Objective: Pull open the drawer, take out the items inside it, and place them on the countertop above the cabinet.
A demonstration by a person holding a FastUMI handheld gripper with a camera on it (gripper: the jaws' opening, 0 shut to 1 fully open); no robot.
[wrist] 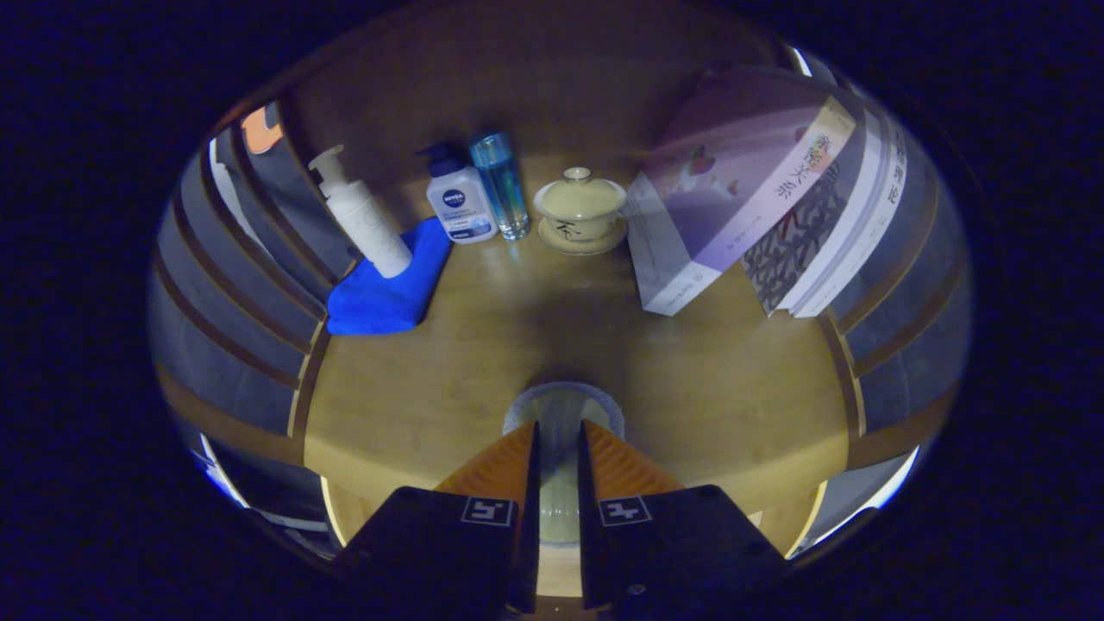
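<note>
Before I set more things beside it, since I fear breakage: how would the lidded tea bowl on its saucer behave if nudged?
The lidded tea bowl looks ceramic, so probably fragile and fairly heavy for its size. Its lid seems only to rest on top and could slide off. The saucer is likely loose, so a push may shift them apart. The claw grips a pale round item, well short of it.

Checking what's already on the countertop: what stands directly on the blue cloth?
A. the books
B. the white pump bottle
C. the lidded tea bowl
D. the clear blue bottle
B: the white pump bottle stands on the blue cloth, left of the other bottles.
</note>
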